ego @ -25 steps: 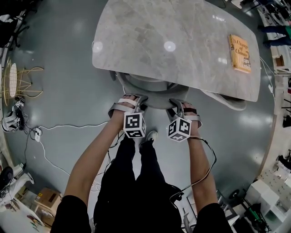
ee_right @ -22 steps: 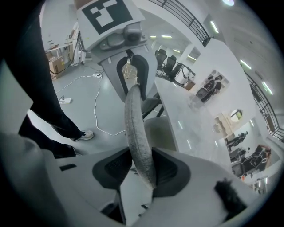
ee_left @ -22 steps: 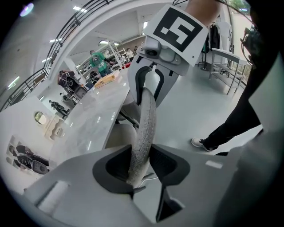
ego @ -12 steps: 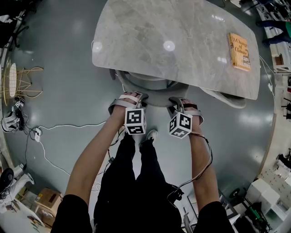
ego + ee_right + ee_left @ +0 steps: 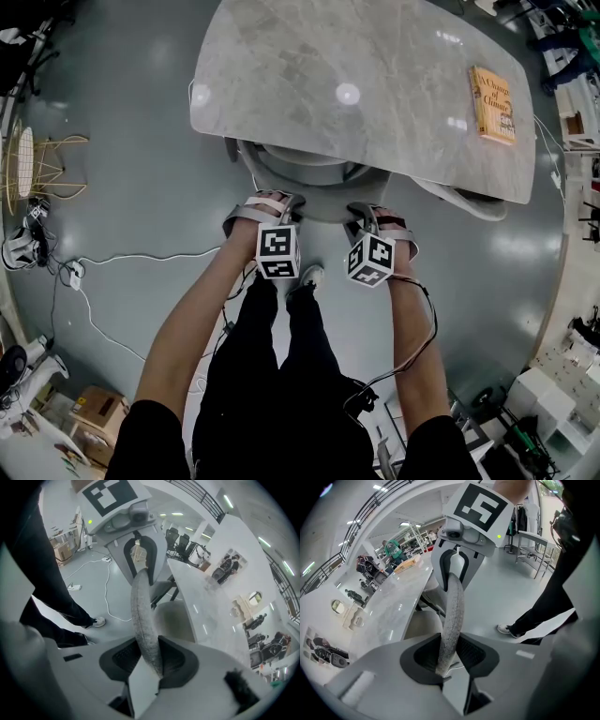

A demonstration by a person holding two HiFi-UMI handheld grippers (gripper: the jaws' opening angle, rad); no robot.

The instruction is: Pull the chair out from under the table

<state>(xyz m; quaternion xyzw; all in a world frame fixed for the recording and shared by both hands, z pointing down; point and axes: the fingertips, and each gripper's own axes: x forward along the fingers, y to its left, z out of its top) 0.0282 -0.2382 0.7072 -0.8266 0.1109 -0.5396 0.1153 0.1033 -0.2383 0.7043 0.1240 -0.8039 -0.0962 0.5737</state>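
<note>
Marble table (image 5: 309, 75), chair (image 5: 300, 178) beneath: stiff, probably weighty; left gripper (image 5: 286, 202) and right gripper (image 5: 364, 212), jaws just closing, clamp its padded back rim.

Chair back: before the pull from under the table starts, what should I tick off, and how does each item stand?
1. Left tongs on the chair back rim: ok, jaws have just been closing onto it.
2. Right tongs on the same rim: ok, also just closing.
3. Seat under the table: ok, not yet pulled.
4. Path behind: not ok, the person's shoe is close; cable lies left.
5. Grip firm enough to drag: cannot tell.
</note>
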